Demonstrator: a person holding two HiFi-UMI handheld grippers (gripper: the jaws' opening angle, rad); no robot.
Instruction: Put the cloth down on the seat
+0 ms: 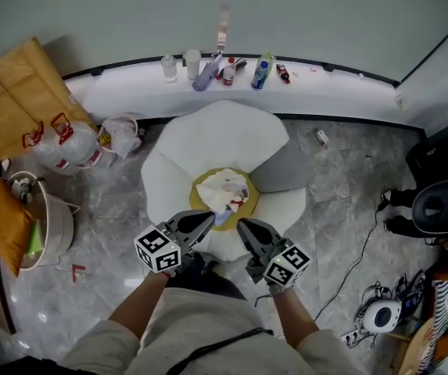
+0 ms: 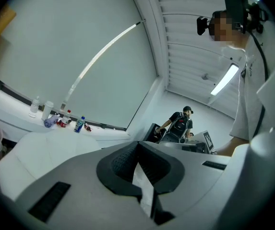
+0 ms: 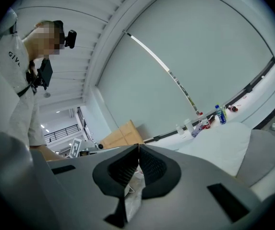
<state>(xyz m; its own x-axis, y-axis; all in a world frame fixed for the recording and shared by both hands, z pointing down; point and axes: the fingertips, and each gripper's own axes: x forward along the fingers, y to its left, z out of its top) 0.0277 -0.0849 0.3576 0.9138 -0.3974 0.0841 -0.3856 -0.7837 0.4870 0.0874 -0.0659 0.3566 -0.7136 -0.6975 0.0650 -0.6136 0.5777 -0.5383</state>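
A white, petal-shaped seat [image 1: 231,135] with a yellow centre stands on the floor in front of me. A crumpled white cloth [image 1: 225,188] with red print lies on that centre. My left gripper [image 1: 208,221] and right gripper [image 1: 243,226] hover side by side at the seat's near edge, just short of the cloth, tips pointing at it. In the left gripper view the jaws [image 2: 138,145] are shut, tips touching. The right gripper [image 3: 138,150] is shut too. The cloth [image 3: 133,195] shows through the gap below its pads, and nothing is pinched at the tips.
Several bottles [image 1: 224,70] line the white ledge behind the seat. Plastic bags [image 1: 75,147], a yellow bag [image 1: 12,100] and a bucket [image 1: 48,225] sit at the left. Cables and devices [image 1: 380,315] lie at the right. A person in black [image 2: 179,123] stands further off.
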